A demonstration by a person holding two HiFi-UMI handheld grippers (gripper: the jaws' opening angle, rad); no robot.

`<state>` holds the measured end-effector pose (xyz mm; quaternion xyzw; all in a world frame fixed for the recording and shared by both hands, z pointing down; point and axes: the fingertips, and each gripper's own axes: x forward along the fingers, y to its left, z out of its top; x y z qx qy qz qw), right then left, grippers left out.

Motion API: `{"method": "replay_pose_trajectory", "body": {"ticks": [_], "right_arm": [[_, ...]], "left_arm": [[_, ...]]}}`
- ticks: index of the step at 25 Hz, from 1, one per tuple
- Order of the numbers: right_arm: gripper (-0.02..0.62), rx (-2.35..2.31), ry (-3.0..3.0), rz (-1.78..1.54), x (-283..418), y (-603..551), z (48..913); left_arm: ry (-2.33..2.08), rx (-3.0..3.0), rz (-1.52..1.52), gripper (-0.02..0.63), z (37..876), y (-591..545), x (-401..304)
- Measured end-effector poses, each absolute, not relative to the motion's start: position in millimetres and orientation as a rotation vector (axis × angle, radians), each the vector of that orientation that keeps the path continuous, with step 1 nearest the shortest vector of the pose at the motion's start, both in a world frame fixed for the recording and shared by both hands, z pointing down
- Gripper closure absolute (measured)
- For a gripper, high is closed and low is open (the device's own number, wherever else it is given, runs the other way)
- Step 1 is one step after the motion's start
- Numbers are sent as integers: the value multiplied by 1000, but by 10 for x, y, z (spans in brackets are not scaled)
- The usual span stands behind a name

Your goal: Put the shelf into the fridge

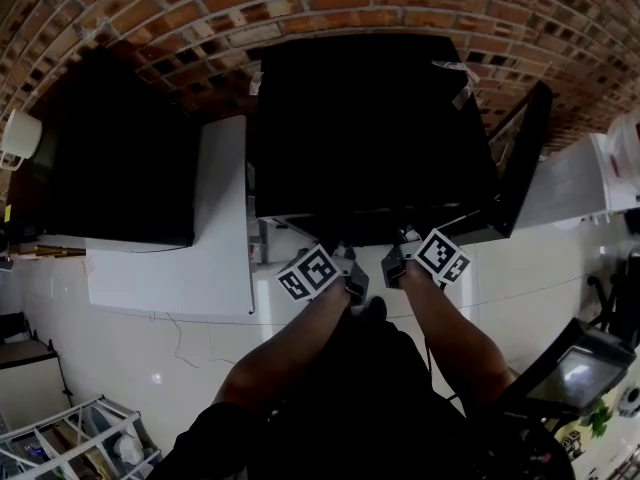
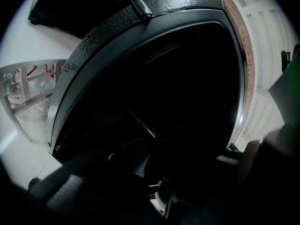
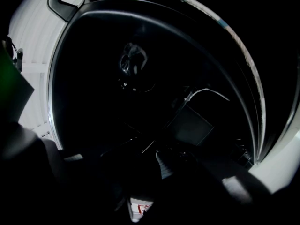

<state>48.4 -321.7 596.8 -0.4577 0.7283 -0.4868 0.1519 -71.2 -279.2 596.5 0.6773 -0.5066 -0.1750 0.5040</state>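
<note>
On the left gripper only one ribbed pad shows dimly; its partner is lost in the dark. I cannot tell whether the jaws are apart or clamped. The right gripper is the same: one ribbed pad is faintly lit and the rest is black.

A thin pale line runs from beside the left pad into the dark. I take it for an edge of the shelf, which would then lie partly inside. The shelf cannot be made out for certain.

In the head view both grippers sit side by side at the near edge of the fridge, aimed into its open mouth. That pairing probably serves to keep a wide flat piece level while it slides along side rails.

The door stands swung out to the right, clear of the right gripper's side. A white table lies just left of the fridge, so the left forearm has less room. The cavity walls frame both gripper views closely, so I judge there is little play sideways. Only the near floor offers open room to back out.
</note>
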Motion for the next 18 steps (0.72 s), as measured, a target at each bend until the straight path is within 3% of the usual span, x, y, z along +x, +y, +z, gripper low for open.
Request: {"method": "replay_pose_trajectory", "body": {"ticks": [18], "right_arm": [[480,-1361,2145,-1400,515,-3211,5981]], "left_arm": [[-1176,1719,-416,572,5877,-2671,-652]]}}
